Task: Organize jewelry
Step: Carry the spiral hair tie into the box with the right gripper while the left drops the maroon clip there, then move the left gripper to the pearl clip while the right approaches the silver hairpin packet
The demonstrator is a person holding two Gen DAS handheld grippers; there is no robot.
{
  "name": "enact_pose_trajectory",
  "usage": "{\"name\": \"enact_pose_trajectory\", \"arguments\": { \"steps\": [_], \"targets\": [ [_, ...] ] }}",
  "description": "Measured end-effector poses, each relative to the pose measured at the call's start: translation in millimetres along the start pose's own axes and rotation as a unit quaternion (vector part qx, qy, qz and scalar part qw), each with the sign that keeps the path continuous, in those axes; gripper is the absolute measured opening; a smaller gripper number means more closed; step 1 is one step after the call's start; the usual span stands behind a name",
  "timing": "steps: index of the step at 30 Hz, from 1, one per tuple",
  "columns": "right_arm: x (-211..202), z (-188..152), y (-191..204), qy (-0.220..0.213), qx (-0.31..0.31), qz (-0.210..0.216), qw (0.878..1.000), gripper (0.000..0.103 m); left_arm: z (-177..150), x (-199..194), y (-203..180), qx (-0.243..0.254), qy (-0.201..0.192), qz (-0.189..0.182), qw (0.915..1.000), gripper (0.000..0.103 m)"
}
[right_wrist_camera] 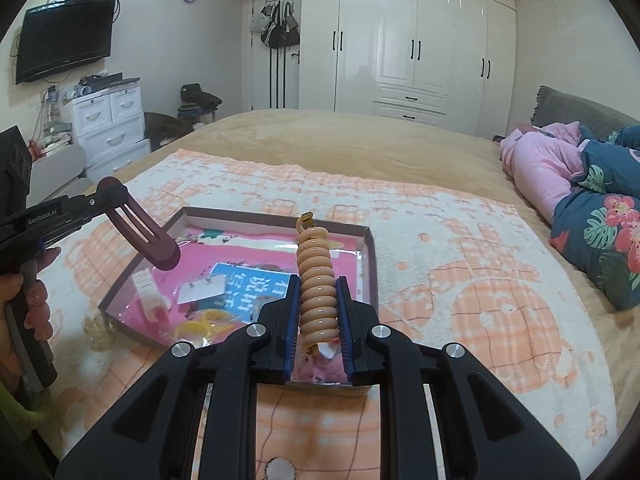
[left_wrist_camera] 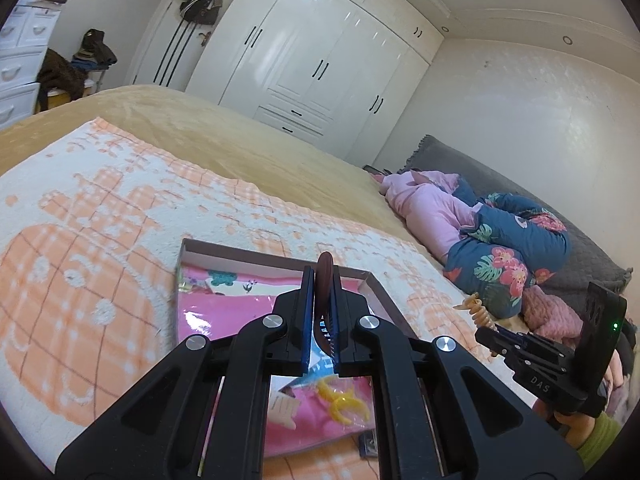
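Note:
My left gripper [left_wrist_camera: 323,276] is shut on a dark maroon hair clip [left_wrist_camera: 323,280], which stands edge-on between the blue pads above the shallow box. In the right wrist view that maroon hair clip [right_wrist_camera: 140,232] hangs from the left gripper [right_wrist_camera: 105,196] over the box's left side. My right gripper [right_wrist_camera: 317,280] is shut on a peach spiral hair clip [right_wrist_camera: 316,280] that points out over the box. The spiral hair clip [left_wrist_camera: 478,312] shows at the right in the left wrist view. The shallow brown-walled box [right_wrist_camera: 370,256] holds a pink packet, a yellow claw clip [right_wrist_camera: 200,326] and a white clip [right_wrist_camera: 150,294].
The box lies on a peach-and-white checked blanket [right_wrist_camera: 480,280] spread over a tan bed. A clear ruffled clip [right_wrist_camera: 98,330] sits on the blanket by the box's left corner. Pink and floral bedding [right_wrist_camera: 580,200] is piled at the right. A hand [right_wrist_camera: 32,300] holds the left gripper's handle.

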State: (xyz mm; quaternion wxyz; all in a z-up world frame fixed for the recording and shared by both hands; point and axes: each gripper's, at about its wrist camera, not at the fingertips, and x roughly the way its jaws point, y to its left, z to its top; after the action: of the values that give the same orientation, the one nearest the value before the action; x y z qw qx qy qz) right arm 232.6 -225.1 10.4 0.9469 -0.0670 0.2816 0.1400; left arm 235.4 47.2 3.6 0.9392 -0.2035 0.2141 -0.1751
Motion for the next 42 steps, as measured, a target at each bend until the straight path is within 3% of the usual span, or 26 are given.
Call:
{"name": "enact_pose_trajectory", "arguments": {
  "steps": [16, 28, 32, 36, 42],
  "targets": [
    [71, -22, 32, 0.078, -0.002, 0.027, 0.997, 0.017, -21, 31, 34, -0.037, 0.049, 0.033, 0.9976, 0.002],
    [85, -27, 61, 0.092, -0.007, 0.061, 0.994, 0.018, -24, 31, 43, -0.054, 0.059, 0.040, 0.9960, 0.002],
    [74, -26, 63, 0.077, -0.008, 0.062, 0.995, 0.034, -22, 28, 43, -0.055, 0.056, 0.040, 0.9961, 0.003],
    [55, -25, 59, 0.058, -0.003, 0.062, 0.996, 0.042, -19, 19, 41, -0.053, 0.049, 0.041, 0.9966, 0.015],
    [21, -26, 57, 0.018, -0.006, 0.060, 0.998, 0.059, -14, 0, 29, -0.034, 0.032, 0.046, 0.9979, 0.024]
  ]
}}
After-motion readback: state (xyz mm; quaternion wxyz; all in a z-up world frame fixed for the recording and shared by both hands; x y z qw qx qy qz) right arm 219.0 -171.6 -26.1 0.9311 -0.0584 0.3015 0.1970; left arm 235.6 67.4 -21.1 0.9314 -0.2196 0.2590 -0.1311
